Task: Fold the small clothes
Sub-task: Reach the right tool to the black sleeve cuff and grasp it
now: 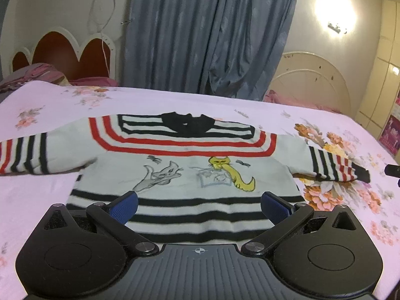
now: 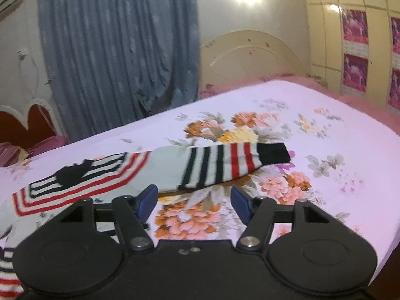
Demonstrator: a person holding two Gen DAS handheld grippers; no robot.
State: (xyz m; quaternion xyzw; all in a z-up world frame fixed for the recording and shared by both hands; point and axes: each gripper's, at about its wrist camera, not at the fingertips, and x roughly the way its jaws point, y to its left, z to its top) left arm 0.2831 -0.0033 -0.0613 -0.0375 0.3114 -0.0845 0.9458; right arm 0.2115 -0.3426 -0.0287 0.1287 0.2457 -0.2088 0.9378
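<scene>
On the bed [image 1: 62, 200], spread flat over the flowered sheet, lies the small knitted sweater [image 1: 180, 165], face up, collar away from me and both sleeves stretched out sideways. Going from left to right: the left sleeve [image 1: 25, 155] runs off toward the edge of my left view, its striped cuff end out of sight. My left tool [image 1: 198, 206] hangs over the striped hem, its blue pads spread wide and gripping nothing; whether they touch the knit I cannot tell. Then comes the body with the cat drawings, and beyond it the right sleeve [image 2: 225, 165] ending in a black cuff [image 2: 273, 153]. My right tool [image 2: 193, 203] sits just short of that sleeve, pads apart with only bedsheet between them, nothing held.

I judge the sweater light, soft and limp: it will sag and drag if lifted by one point, and the loose knit can stretch. I would pinch a sleeve near the cuff, or the hem at its two corners, taking both layers together.
</scene>
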